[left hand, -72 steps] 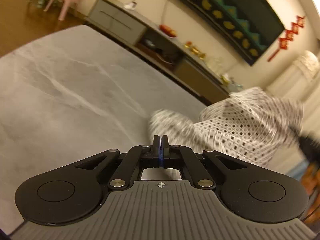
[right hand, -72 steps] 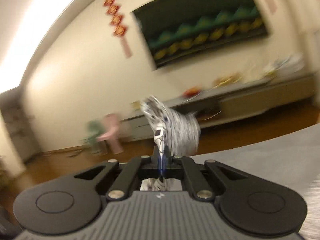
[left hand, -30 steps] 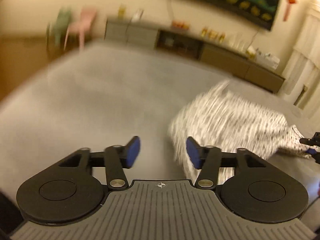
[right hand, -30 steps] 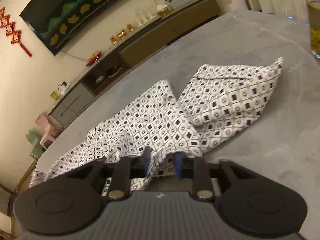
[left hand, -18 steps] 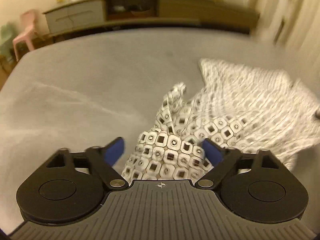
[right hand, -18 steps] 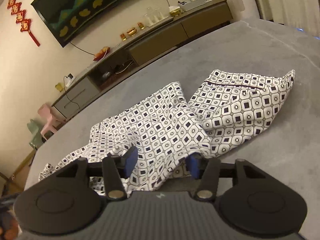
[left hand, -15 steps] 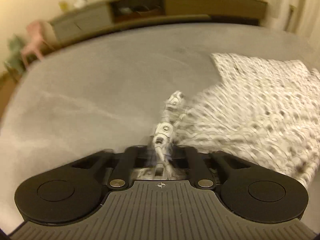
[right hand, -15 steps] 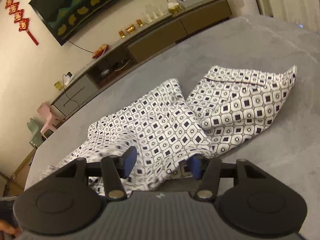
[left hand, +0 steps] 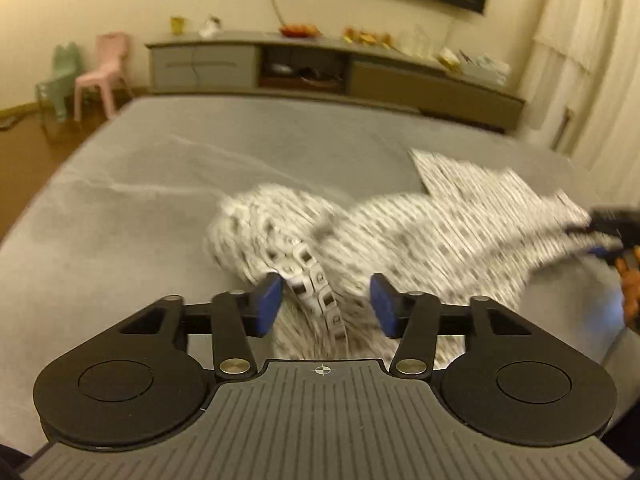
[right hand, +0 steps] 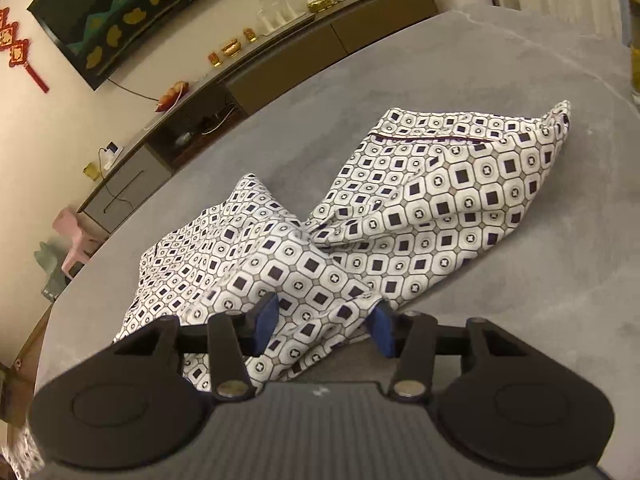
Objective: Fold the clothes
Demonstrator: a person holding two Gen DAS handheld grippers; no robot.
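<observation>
On the grey bed [right hand: 500,320] a patterned pair of pyjama trousers [right hand: 440,200] is lying spread and rumpled, its two legs splaying into a shallow V that meets at a bunched crotch between them, so by my judgement the folding is far from finished: no neat fold is showing, and the legs are lying apart rather than stacked. From the right wrist view the garment's long axis is running across the bed, one leg reaching away to the left toward the pink chair, the other pointing right with a piped dark seam near its far end. The right gripper [right hand: 326,322] is hovering with its jaws wide, straddling the near hem without pinching it. The left gripper [left hand: 325,305] is also standing wide, a narrow strip of cloth lying loose between its pads, while the fabric beyond it is blurring too much to tell its layers
</observation>
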